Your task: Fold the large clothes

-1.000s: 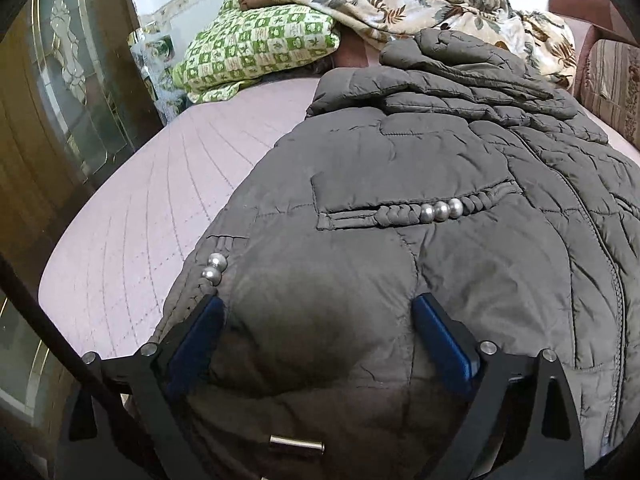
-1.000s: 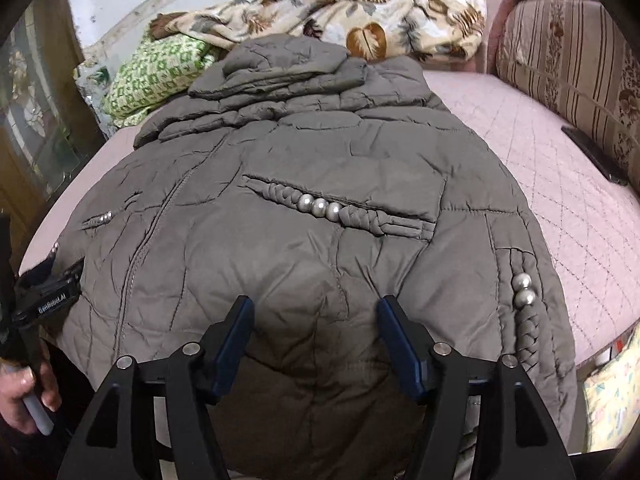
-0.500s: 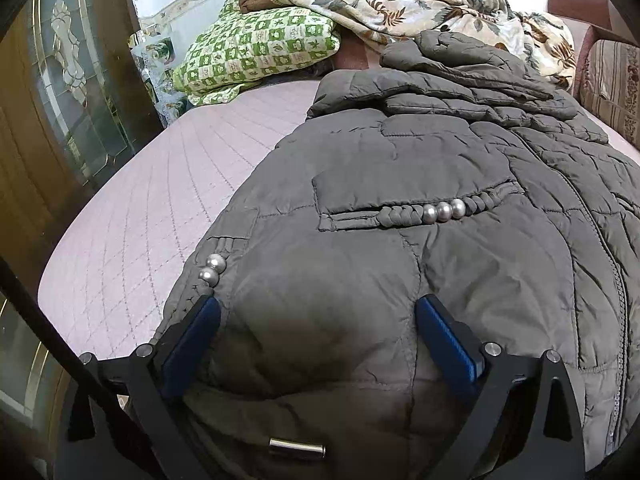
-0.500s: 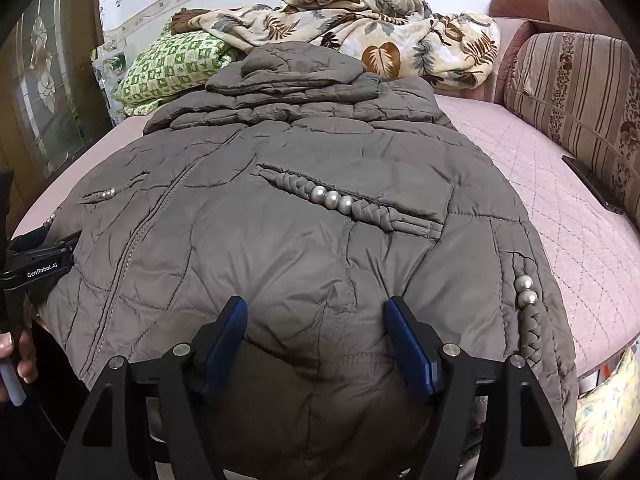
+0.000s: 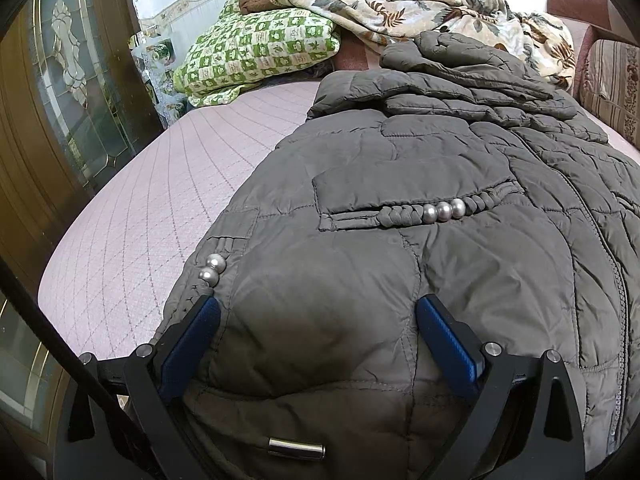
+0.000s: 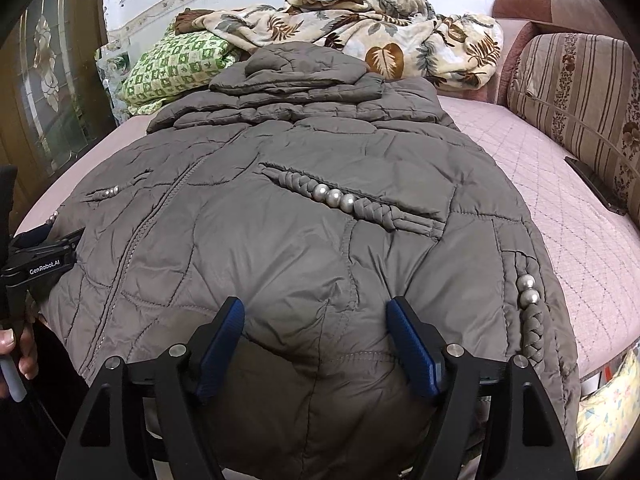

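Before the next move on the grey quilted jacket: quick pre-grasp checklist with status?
1. Left gripper open, jaws straddling a puff of the grey quilted jacket near its hem: ok.
2. Right gripper open, likewise straddling hem fabric: ok.
3. Fabric pinched by either gripper: not ok, neither has closed.
4. Jacket spread flat, front up, on the pink quilted bedspread: ok.
5. Sleeves tucked or loose: cannot tell.
6. Fold path towards the hood free of loose items: ok; the leaf-print blanket lies beyond it.
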The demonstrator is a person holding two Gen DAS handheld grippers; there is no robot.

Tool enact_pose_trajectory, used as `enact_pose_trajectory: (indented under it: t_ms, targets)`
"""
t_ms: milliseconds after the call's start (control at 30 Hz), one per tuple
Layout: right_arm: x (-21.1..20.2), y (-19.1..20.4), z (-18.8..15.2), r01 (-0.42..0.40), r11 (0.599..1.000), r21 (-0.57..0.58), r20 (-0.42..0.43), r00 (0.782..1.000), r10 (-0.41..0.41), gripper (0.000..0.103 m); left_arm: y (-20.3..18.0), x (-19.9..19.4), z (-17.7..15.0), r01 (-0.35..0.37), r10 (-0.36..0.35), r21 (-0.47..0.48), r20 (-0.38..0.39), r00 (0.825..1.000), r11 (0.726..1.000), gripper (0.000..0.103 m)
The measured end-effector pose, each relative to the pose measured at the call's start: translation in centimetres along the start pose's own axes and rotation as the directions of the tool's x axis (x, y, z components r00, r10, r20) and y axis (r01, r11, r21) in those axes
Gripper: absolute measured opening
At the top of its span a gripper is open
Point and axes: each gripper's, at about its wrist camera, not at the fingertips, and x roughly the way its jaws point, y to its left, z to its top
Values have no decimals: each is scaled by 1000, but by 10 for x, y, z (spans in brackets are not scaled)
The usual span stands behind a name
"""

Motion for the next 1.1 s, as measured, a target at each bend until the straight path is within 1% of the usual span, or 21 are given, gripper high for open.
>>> enact_pose_trajectory:
  t_ms: [200,333,367,433,467,500,533,567,600,633,667,700,767,800,833,867,900,933,967,1033,1100]
  targets:
    - [-1,0,-1,-10,1000,-2,3,1000,10,81,0,0,0,1,-1,-3,3,1000,1000,99]
    - [-1,0,-2,-14,1000,-4,1,1000,14,81,1,-3,-5,10,-10,-1,30,999,1000,99]
    - [-2,0,-2,-15,1000,-5,-2,1000,15,81,2,-4,-4,15,-15,2,23,1000,1000,99]
    - [-5,-2,0,-28,1000,2,-14,999,28,81,5,-6,1,48,-48,6,-21,999,999,99]
    - [-8,-3,1,-45,999,8,-21,999,45,81,11,-9,4,94,-94,-8,-42,995,996,99]
    - [-13,-5,3,-62,998,19,-19,998,62,81,18,-14,4,129,-130,-32,-47,990,991,99]
    - [-21,-9,4,-90,995,40,-4,996,90,81,27,-20,3,175,-179,-69,-42,983,982,99]
    - [-31,-17,4,-111,992,64,20,994,110,81,42,-28,3,232,-236,-116,-28,971,966,99]
    - [-38,-24,4,-118,990,82,40,992,115,81,51,-33,2,232,-237,-140,-21,971,963,99]
    - [-47,-35,3,-120,987,110,64,992,113,81,65,-39,1,206,-210,-162,-7,978,965,99]
    - [-54,-48,2,-116,983,142,83,991,105,81,75,-42,0,194,-197,-178,-1,980,965,99]
    - [-58,-59,1,-111,979,173,93,991,96,81,89,-42,-1,194,-200,-207,-7,980,959,99]
    - [-63,-90,-2,-110,957,269,107,991,83,81,115,-35,-4,217,-234,-287,-28,972,933,99]
    - [-64,-102,-3,-107,943,314,111,991,76,81,128,-28,-6,226,-255,-335,-44,966,915,99]
    - [-64,-118,-4,-116,917,383,121,990,75,81,137,-22,-8,237,-278,-375,-59,959,896,98]
    - [-64,-133,-5,-142,883,447,138,986,89,81,148,-12,-12,262,-324,-430,-74,943,864,95]
    - [-68,-143,-7,-160,860,485,150,984,98,81,152,-7,-15,286,-362,-467,-80,929,836,92]
    - [-69,-151,-8,-167,840,516,159,982,98,81,157,0,-18,313,-407,-507,-83,910,803,90]
    - [-69,-156,-9,-169,828,535,160,982,96,81,160,3,-20,323,-426,-527,-84,901,786,86]
    - [-67,-164,-12,-186,801,569,157,981,116,81,162,9,-26,323,-443,-556,-92,892,766,81]
    - [-64,-168,-16,-186,787,588,146,982,123,81,159,10,-26,336,-458,-559,-89,885,758,80]
